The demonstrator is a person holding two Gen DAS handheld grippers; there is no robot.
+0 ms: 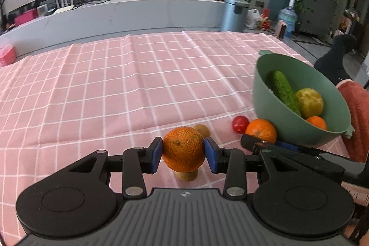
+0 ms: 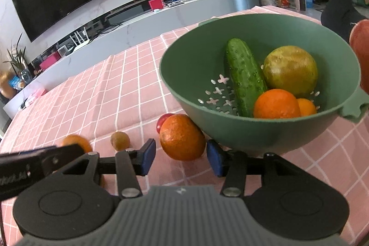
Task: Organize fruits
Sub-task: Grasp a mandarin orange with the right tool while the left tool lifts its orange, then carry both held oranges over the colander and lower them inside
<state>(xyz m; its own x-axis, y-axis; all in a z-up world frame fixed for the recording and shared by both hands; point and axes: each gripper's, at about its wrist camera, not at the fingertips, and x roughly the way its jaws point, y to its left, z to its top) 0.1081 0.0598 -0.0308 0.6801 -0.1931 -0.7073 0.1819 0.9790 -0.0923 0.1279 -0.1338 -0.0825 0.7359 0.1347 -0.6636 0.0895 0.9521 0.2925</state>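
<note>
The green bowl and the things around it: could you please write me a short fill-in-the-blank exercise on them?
1. Among the round fruits, the green bowl holds one long green ____.
2. The left gripper has its jaws shut on an ____.
3. The tablecloth has white lines on ____.

Missing words: cucumber; orange; pink.

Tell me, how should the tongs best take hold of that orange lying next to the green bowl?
Grip the orange across its widest middle, coming from the front and above. The green bowl crowds its right side and a tomato sits behind, so the right tongs straddle it sideways.
</note>
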